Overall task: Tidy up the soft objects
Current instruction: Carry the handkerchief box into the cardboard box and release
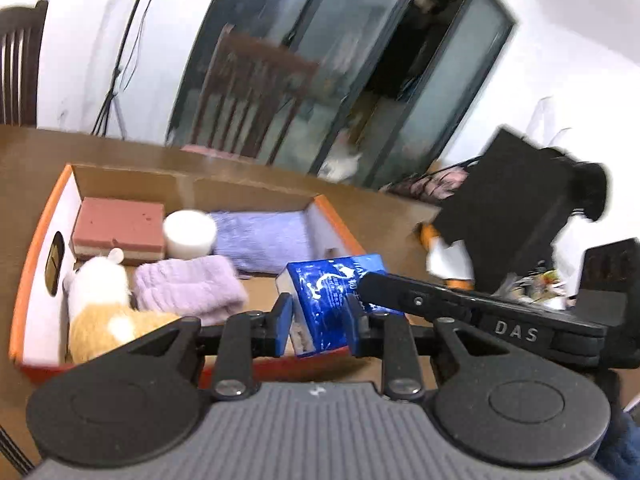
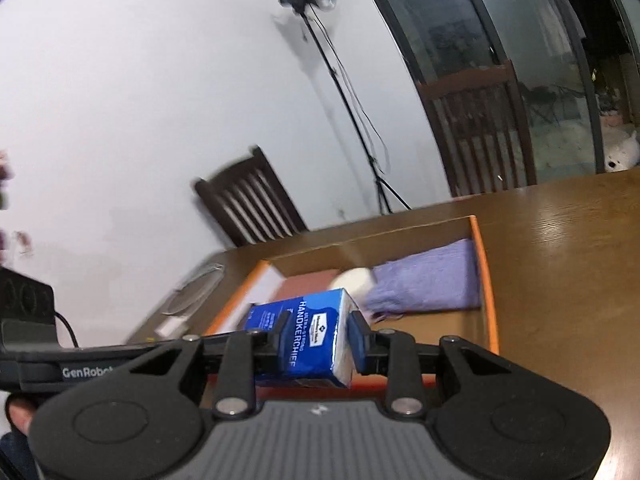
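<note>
Left wrist view runs, left to right, from the orange-edged cardboard box point(image 1: 36, 240) on the brown bench point(image 1: 380, 208) to a blurred black device point(image 1: 516, 208) at the far right. Inside the box lie a white-and-tan plush toy point(image 1: 100, 304), a pink sponge block point(image 1: 120, 228), a white round jar point(image 1: 189, 233), a lilac folded cloth point(image 1: 188, 288) and a purple towel point(image 1: 264, 240); bare floor shows only near its right wall. The left tongs point(image 1: 318, 320) are closed on a blue handkerchief pack point(image 1: 328, 300), held above the box's near right corner, and a black bar marked DAS crosses its right edge. Right wrist view shows the same blue handkerchief pack point(image 2: 316, 340) pinched between the right tongs point(image 2: 318, 340), narrowly parted to its width, with its printed label readable. Only here do the bench's open right side point(image 2: 560, 260) and a coiled cable point(image 2: 196, 288) left of the box point(image 2: 486, 280) appear; the plush toy and lilac cloth are hidden behind the tongs. Motion blur smears both backgrounds.
</note>
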Tool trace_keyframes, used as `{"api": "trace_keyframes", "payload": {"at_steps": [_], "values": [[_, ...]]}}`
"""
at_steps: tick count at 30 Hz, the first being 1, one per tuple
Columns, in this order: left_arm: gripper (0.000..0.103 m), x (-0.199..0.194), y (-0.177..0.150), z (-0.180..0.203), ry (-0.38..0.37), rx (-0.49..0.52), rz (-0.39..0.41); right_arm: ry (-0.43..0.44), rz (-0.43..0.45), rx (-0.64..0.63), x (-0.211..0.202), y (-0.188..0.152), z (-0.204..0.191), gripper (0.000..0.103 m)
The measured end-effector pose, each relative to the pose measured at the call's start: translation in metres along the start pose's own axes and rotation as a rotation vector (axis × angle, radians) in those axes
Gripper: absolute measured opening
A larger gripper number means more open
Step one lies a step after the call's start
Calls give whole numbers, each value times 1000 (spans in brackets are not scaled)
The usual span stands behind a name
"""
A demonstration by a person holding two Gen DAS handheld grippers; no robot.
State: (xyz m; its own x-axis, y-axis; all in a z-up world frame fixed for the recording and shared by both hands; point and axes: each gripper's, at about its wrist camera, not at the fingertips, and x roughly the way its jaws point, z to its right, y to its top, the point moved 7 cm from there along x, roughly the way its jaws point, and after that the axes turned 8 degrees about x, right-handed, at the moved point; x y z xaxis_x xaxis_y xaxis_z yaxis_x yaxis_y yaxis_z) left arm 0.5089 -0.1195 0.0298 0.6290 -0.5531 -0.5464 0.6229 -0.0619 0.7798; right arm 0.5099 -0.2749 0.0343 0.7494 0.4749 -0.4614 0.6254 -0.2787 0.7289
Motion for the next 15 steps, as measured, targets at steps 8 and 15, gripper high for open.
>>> {"api": "trace_keyframes", "payload": {"at_steps": [8, 15], "values": [[28, 40, -24, -39, 39, -8, -141, -38, -196, 40, 74, -9, 22, 29], [49, 12, -21, -47, 86, 58, -82, -47, -300, 12, 97, -33, 14, 32]]}}
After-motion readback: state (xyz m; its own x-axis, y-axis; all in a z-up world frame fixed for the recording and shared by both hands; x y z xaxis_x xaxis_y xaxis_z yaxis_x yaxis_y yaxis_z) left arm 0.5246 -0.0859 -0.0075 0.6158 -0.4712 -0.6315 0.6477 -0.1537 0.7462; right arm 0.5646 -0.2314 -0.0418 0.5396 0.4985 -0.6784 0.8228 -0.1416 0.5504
